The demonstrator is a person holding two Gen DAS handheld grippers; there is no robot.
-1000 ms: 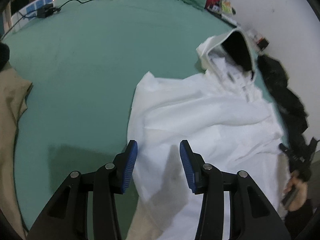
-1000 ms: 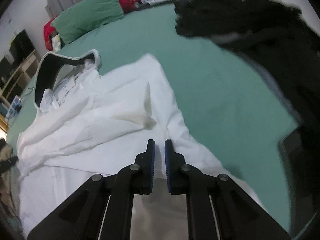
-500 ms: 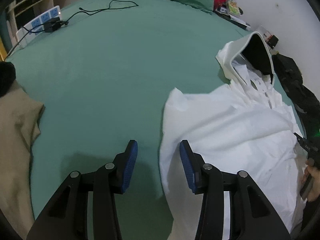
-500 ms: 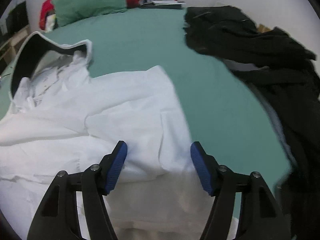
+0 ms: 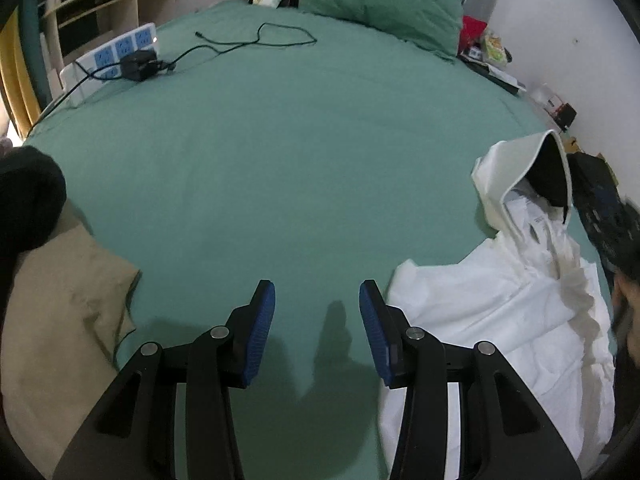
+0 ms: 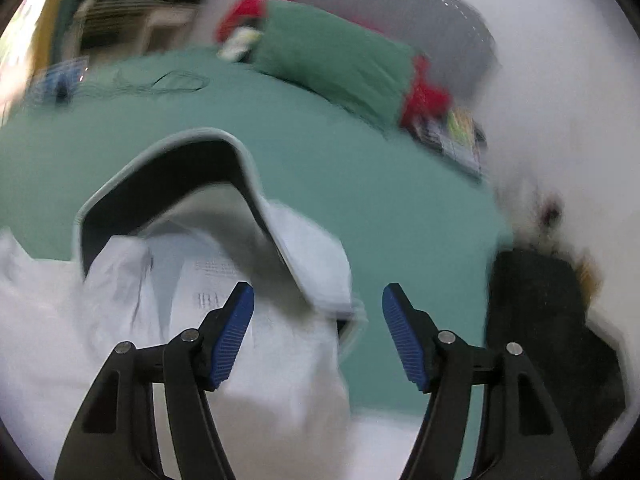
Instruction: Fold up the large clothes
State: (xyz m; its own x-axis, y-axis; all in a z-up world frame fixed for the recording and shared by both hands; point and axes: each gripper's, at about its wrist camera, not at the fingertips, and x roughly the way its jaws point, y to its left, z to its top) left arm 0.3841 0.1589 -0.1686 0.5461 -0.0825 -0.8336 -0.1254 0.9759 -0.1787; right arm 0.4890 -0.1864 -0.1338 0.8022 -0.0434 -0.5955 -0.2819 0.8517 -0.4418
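Grippers (both jaws apart) level above white hoodie [image 5: 500,300]: left gripper [image 5: 317,308], right gripper [image 6: 318,312].

Dim, even indoor light. Left gripper [image 5: 317,306] casts soft shadows on the near bedsheet [image 5: 288,152]. Right wrist view motion-blurred throughout; fisheye edges bend, corners black.

The hooded garment [image 5: 500,304] is white with a black hood lining. The bedsheet [image 5: 300,152] and pillow [image 5: 380,0] are green. Blue ribbed pads face the black left gripper [image 5: 317,334] and right gripper [image 6: 318,332]. A tan cloth [image 5: 52,320] lies left; the blurred dark heap [image 6: 540,312] looks black.
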